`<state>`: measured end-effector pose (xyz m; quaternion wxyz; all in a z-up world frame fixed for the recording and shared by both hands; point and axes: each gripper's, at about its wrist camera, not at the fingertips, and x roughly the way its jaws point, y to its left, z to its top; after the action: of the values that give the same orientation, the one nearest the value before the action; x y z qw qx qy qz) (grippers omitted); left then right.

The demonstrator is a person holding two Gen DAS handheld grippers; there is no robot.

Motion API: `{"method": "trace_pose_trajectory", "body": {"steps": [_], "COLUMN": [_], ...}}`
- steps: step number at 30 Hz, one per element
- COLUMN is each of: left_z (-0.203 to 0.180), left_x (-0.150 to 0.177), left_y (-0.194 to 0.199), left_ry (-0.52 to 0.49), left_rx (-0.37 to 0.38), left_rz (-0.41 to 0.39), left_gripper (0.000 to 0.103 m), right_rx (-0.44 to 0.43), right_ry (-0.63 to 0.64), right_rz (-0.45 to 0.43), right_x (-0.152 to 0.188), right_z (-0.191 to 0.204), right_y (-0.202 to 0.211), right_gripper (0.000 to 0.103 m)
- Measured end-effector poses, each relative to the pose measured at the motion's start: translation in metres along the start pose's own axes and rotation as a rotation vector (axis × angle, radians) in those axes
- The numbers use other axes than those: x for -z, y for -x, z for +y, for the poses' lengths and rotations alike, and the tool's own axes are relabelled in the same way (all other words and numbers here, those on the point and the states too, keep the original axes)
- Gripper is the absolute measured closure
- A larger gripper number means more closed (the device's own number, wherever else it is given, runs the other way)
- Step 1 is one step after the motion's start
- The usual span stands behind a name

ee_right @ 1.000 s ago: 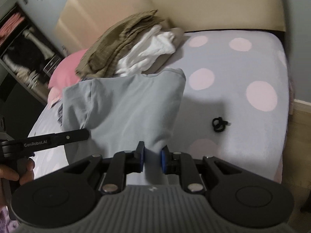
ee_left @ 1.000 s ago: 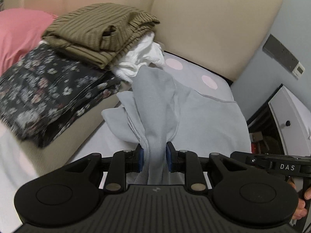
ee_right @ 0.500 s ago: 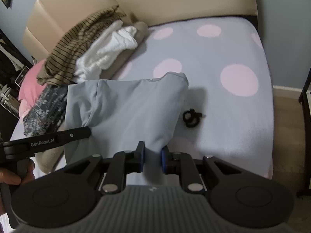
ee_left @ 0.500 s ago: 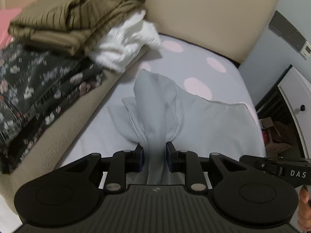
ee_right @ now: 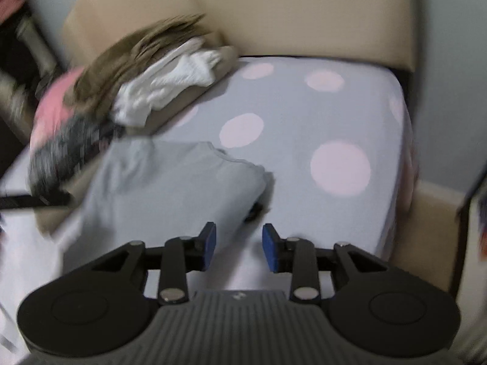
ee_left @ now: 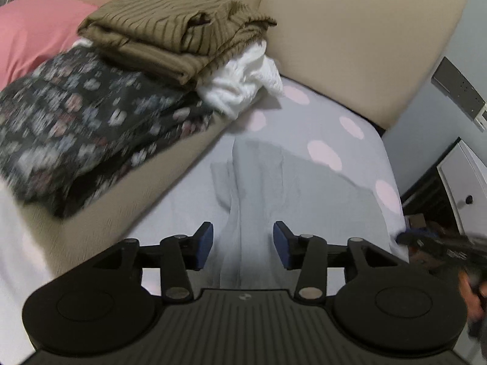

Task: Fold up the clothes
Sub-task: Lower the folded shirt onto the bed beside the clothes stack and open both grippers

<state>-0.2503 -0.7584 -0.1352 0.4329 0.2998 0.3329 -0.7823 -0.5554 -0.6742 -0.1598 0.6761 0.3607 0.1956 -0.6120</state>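
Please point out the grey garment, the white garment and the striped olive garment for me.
grey garment (ee_right: 170,182): right wrist view, its flat middle.
white garment (ee_left: 243,85): left wrist view, its crumpled middle.
striped olive garment (ee_left: 170,30): left wrist view, its top fold.

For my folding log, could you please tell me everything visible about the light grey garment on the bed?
The light grey garment is soft, knit-looking cloth with a stitched hem along its far edge. It lies loosely folded and rumpled on the grey sheet with pink dots, beside the beige cushion carrying stacked clothes. Both the left gripper and right gripper hover over its near end, jaws open, gripping nothing. A small dark object is blurred at its right edge.
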Motion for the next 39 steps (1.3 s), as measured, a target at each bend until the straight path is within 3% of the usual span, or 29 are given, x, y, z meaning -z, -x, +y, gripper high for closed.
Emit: {"method": "trace_pose_trajectory", "body": {"steps": [5, 11, 12, 13, 14, 17, 22, 26, 27, 28, 29, 30, 31, 34, 39], "left_z": [0.004, 0.016, 0.017, 0.017, 0.017, 0.016, 0.015, 0.014, 0.014, 0.013, 0.013, 0.013, 0.014, 0.016, 0.022], "left_x": [0.029, 0.066, 0.070, 0.072, 0.073, 0.075, 0.075, 0.072, 0.071, 0.071, 0.071, 0.071, 0.072, 0.074, 0.078], "left_y": [0.014, 0.017, 0.018, 0.018, 0.019, 0.025, 0.029, 0.033, 0.034, 0.035, 0.035, 0.035, 0.035, 0.031, 0.021], "left_ry": [0.028, 0.101, 0.110, 0.113, 0.114, 0.120, 0.126, 0.136, 0.133, 0.132, 0.133, 0.135, 0.138, 0.146, 0.189], "left_rx": [-0.006, -0.029, -0.031, -0.033, -0.034, -0.029, -0.032, -0.029, -0.032, -0.035, -0.038, -0.038, -0.035, -0.035, -0.029], "left_rz": [0.044, 0.094, 0.099, 0.103, 0.103, 0.094, 0.088, 0.069, 0.065, 0.064, 0.065, 0.067, 0.070, 0.080, 0.091], "left_gripper": [0.055, 0.055, 0.055, 0.055, 0.055, 0.055, 0.055, 0.055, 0.055, 0.055, 0.055, 0.055, 0.055, 0.054, 0.054], "right_rx": [0.036, -0.046, -0.046, -0.048, -0.051, -0.041, 0.052, 0.147, 0.156, 0.167, 0.177, 0.201, 0.226, 0.165, -0.017], "right_ry": [0.298, 0.432, 0.445, 0.453, 0.450, 0.466, 0.502, 0.438, 0.377, 0.326, 0.276, 0.280, 0.288, 0.272, 0.049], "right_rz": [0.014, -0.003, -0.013, -0.020, -0.014, 0.002, -0.008, -0.146, -0.218, -0.250, -0.280, -0.283, -0.284, -0.252, -0.075], "right_x": [0.004, 0.002, 0.001, -0.001, -0.003, -0.009, -0.034, -0.087, -0.103, -0.114, -0.125, -0.128, -0.131, -0.120, -0.090], "right_z": [-0.004, -0.004, -0.002, 0.000, 0.000, 0.003, -0.004, -0.011, -0.013, -0.015, -0.017, -0.015, -0.013, -0.015, -0.043], "right_y": [-0.023, -0.047, -0.050, -0.052, -0.054, -0.055, -0.046, -0.031, -0.022, -0.018, -0.014, -0.014, -0.013, -0.013, -0.030], "right_gripper": [0.068, 0.068, 0.068, 0.079, 0.098, 0.099, 0.099, 0.099, 0.098, 0.088, 0.050, 0.032, 0.026, 0.030, 0.031]}}
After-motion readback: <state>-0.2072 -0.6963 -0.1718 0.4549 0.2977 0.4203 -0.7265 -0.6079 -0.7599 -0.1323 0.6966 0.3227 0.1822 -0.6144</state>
